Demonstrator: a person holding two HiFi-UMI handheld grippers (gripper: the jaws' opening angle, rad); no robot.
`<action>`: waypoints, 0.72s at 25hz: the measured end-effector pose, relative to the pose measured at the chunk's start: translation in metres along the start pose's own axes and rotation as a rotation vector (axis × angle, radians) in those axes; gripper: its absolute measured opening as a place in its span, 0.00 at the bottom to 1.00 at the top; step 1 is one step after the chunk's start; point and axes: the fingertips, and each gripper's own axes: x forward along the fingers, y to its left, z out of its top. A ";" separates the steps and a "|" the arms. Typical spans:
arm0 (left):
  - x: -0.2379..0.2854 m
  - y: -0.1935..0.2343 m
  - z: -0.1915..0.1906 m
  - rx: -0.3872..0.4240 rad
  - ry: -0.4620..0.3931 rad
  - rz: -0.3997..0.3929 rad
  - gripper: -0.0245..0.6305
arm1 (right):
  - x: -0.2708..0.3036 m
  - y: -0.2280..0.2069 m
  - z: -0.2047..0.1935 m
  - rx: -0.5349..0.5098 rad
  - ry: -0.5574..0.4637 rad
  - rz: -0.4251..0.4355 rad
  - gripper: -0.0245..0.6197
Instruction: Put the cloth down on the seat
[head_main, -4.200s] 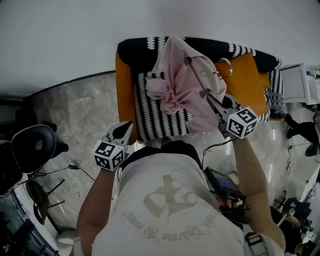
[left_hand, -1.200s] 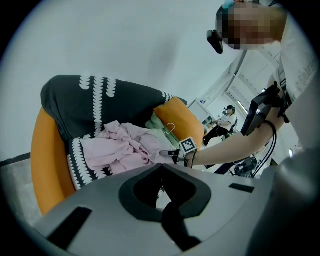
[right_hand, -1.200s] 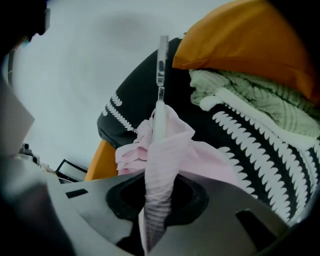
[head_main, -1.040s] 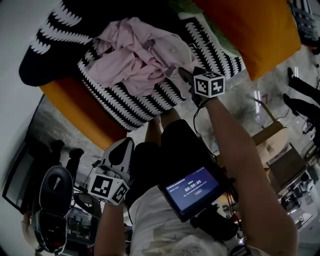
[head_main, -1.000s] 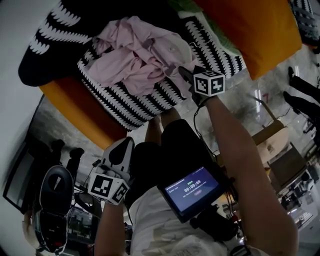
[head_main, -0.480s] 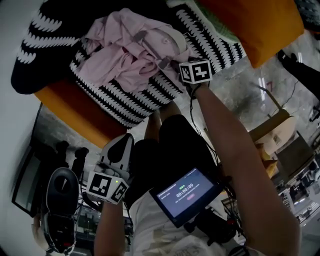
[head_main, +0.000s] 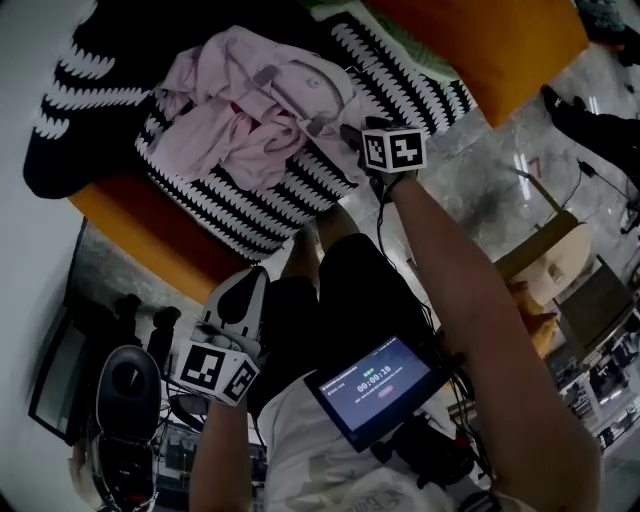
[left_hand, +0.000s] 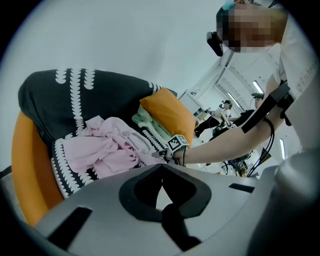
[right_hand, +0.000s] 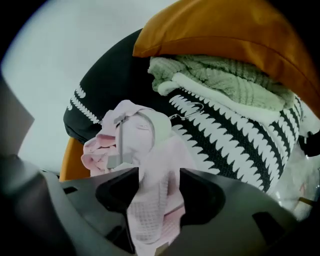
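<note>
The pink cloth (head_main: 250, 110) lies crumpled on the seat's black-and-white knitted cover (head_main: 260, 210). It also shows in the left gripper view (left_hand: 100, 150). My right gripper (head_main: 345, 130) is low at the cloth's near edge. Its jaws are opening, and a fold of the cloth (right_hand: 150, 165) still hangs loosely between them in the right gripper view (right_hand: 157, 185). My left gripper (head_main: 243, 285) is held back by my waist, away from the seat. Its jaws meet (left_hand: 161, 172) and nothing is between them.
An orange cushion (head_main: 490, 50) and a green knitted throw (right_hand: 220, 75) lie at the seat's far right. The seat's orange frame (head_main: 140, 225) shows at the front edge. A small screen (head_main: 375, 385) hangs at my chest. A black office chair (head_main: 125, 400) stands at lower left.
The cloth was held up over the seat several seconds ago and now rests on it. Over the last second the right gripper stayed at its near edge. The left gripper has hardly moved.
</note>
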 end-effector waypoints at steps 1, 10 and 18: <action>0.001 -0.002 0.000 0.004 -0.002 -0.005 0.05 | -0.005 -0.001 -0.001 -0.004 -0.014 0.010 0.45; -0.005 -0.010 -0.004 0.065 -0.013 -0.013 0.05 | -0.046 -0.009 -0.003 -0.015 -0.130 -0.024 0.19; -0.042 0.003 -0.008 0.109 -0.051 0.017 0.05 | -0.098 0.037 -0.005 -0.081 -0.163 -0.020 0.08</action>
